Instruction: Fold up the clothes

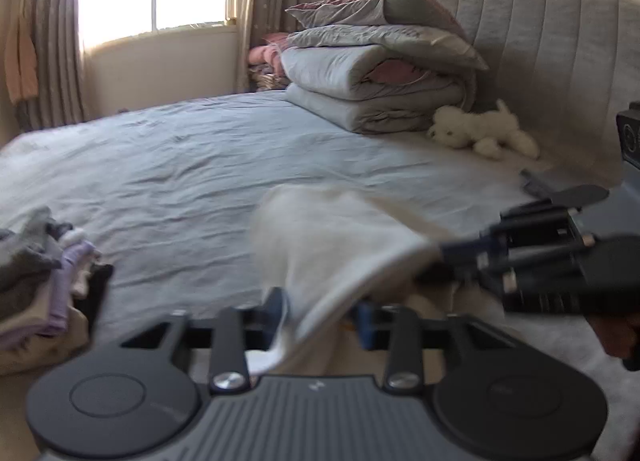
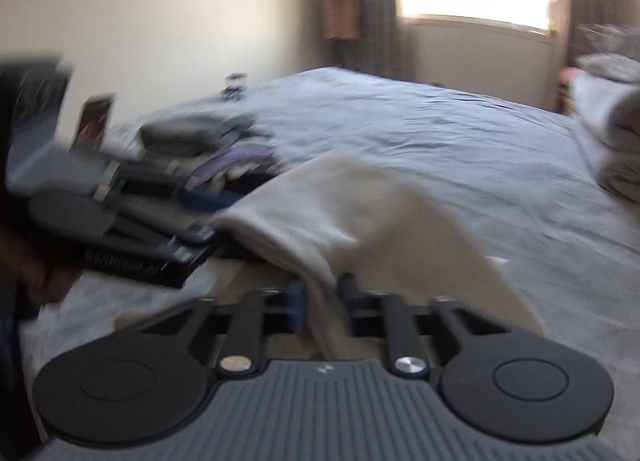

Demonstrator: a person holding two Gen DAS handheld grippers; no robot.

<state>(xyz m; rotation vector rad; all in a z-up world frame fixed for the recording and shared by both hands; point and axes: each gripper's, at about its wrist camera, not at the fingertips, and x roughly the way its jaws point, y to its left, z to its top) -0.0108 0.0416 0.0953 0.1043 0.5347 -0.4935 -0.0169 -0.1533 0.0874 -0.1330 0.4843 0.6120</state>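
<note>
A white garment (image 1: 340,237) hangs stretched just above the pale blue bed sheet (image 1: 180,165), held at two corners. At the bottom of the left wrist view my left gripper (image 1: 322,317) is shut on one bunched edge of it. My right gripper (image 1: 434,263) comes in from the right and pinches the opposite corner. Seen from the right wrist, the same garment (image 2: 360,213) runs between the fingers of the right gripper (image 2: 322,297), with the left gripper (image 2: 216,213) clamping its far corner at the left. The picture is blurred by motion.
A stack of folded clothes (image 1: 36,281) in grey, lilac and cream lies at the bed's left edge, also blurred (image 2: 208,149). Folded duvets and pillows (image 1: 372,73) and a white plush toy (image 1: 480,133) sit by the padded headboard (image 1: 540,41). A hand (image 2: 36,269) holds the left gripper.
</note>
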